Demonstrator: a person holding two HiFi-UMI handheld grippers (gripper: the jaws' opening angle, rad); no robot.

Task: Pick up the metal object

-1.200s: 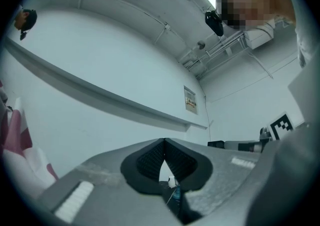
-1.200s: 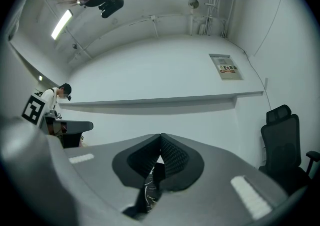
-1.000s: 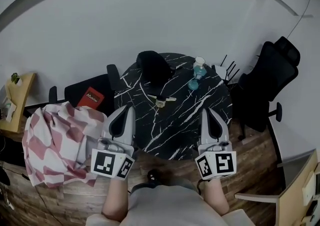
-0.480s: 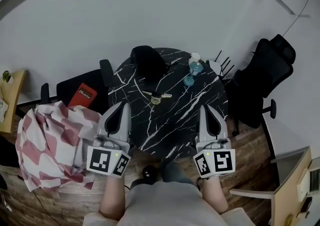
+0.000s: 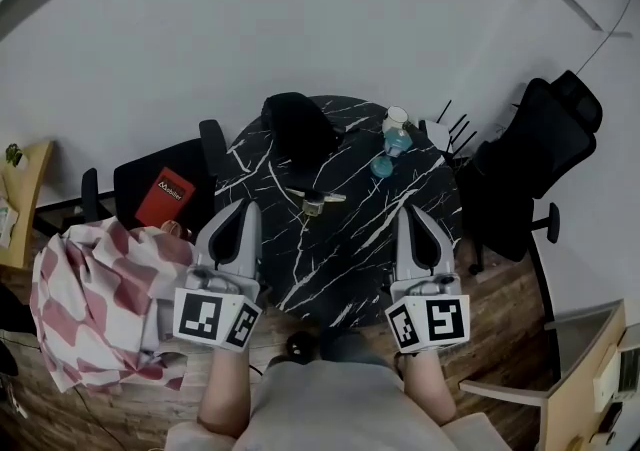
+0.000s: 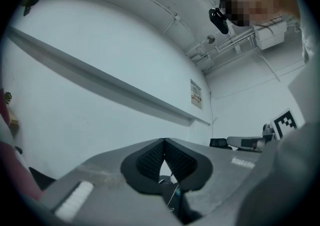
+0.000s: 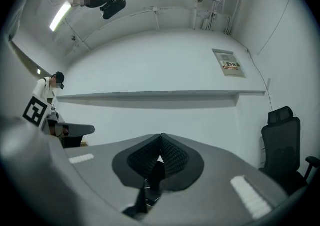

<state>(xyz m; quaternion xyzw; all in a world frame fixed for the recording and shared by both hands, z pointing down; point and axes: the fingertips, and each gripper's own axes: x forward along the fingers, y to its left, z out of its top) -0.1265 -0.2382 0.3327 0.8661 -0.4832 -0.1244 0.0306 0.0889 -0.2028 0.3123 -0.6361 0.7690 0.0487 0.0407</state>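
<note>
The metal object point(image 5: 318, 203) is small and pale, a squat shiny body with a thin flat arm reaching toward 3 o'clock. It lies near the middle of the round black, white-veined counter point(image 5: 370, 239). A dark bag point(image 5: 300, 129) sits at its 12 o'clock and a blue bottle point(image 5: 397, 142) at 2 o'clock. The left tool point(image 5: 250, 209) and right tool point(image 5: 410, 211) hover at its 9 and 3 o'clock, each with jaws pressed together on nothing.
</note>
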